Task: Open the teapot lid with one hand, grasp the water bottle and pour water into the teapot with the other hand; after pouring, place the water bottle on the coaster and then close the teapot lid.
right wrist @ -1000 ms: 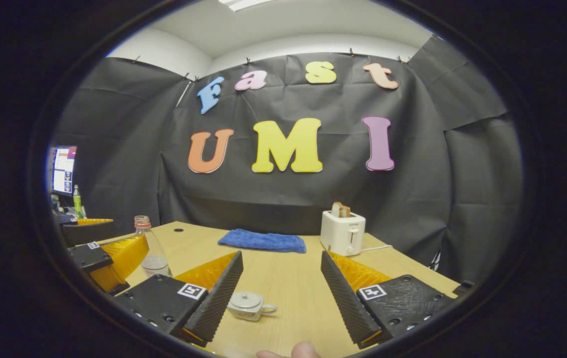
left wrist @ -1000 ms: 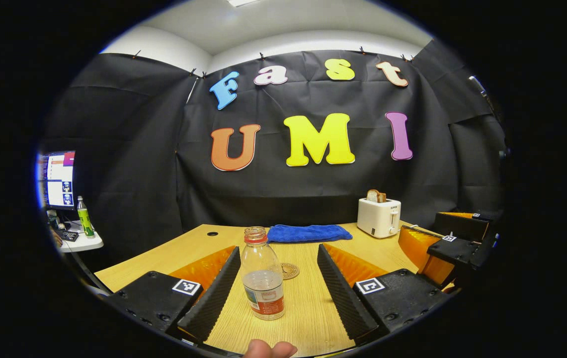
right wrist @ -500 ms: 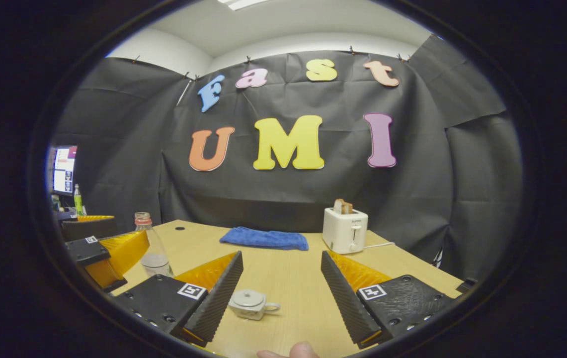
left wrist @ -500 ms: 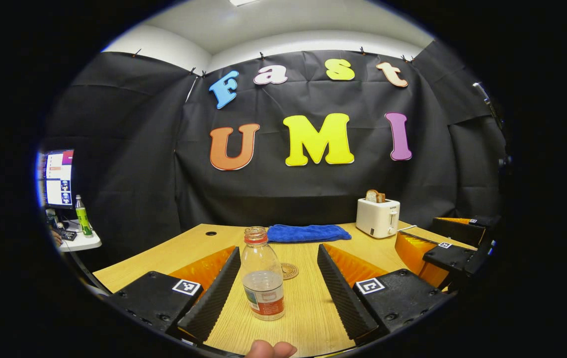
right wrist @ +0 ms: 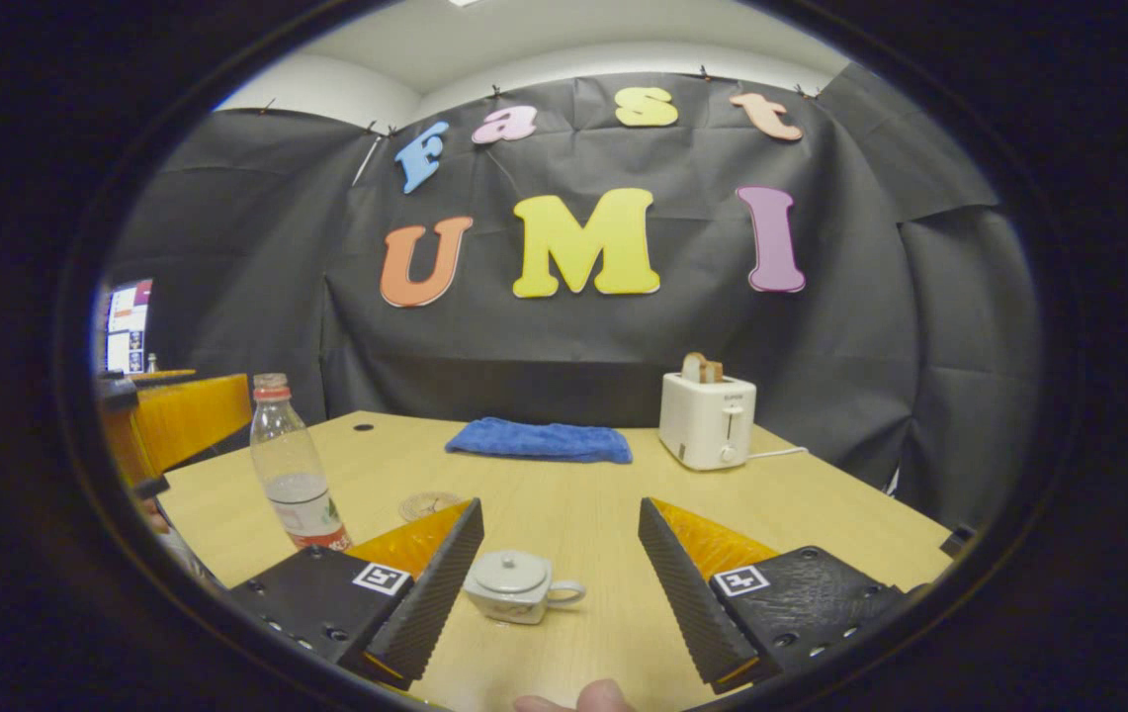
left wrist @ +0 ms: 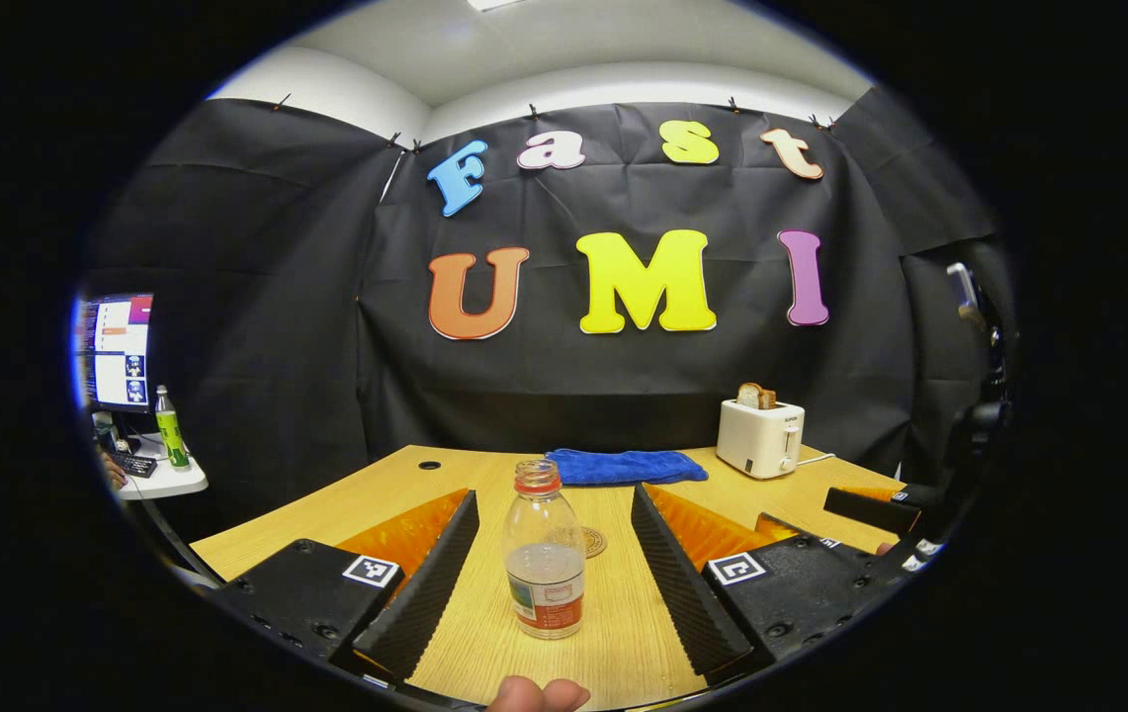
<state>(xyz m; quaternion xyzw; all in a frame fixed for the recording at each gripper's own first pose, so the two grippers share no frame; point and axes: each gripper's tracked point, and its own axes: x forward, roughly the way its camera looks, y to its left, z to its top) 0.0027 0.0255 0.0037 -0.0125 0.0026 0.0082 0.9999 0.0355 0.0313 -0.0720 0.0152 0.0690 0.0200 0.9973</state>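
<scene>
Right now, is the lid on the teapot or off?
On. The lid sits on the teapot, between the open right gripper fingers.

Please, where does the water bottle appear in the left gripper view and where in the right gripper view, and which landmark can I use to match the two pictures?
Left gripper view: the water bottle stands low in the centre, between that gripper's open fingers, touching neither.
Right gripper view: it stands at the lower left, on the table beyond that gripper's left finger.
Shared landmark: the white toaster at the back right of the table, with the blue towel to its left.
</scene>
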